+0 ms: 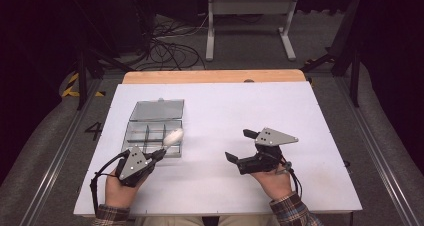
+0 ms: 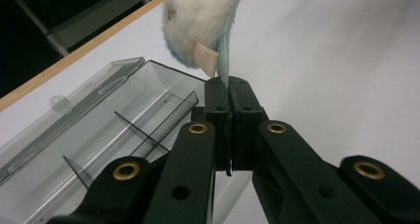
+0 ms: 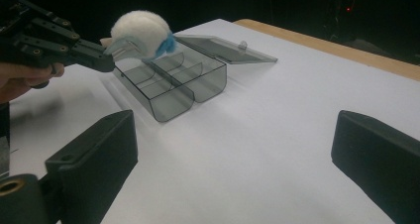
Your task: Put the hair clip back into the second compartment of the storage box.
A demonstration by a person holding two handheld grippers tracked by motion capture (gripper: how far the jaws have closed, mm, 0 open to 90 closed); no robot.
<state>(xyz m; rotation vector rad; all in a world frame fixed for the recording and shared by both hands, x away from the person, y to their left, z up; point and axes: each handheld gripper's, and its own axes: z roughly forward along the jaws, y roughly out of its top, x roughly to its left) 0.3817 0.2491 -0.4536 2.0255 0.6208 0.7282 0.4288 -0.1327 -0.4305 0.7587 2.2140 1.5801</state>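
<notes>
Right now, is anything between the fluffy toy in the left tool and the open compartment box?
Nothing visible. The left tool holds the fluffy white toy just above the clear compartment box; its lid is swung back, compartments look empty.

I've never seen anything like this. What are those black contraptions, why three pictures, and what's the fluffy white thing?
A person sits at a white table with a hand-held gripper in each hand, a tool with two black jaws. One picture looks down from above; the other two come from cameras on the tools. The left hand-held gripper is pinching a small white plush toy by a thin edge, over an open clear plastic box with compartments. The right hand-held gripper is open, holding nothing.
</notes>
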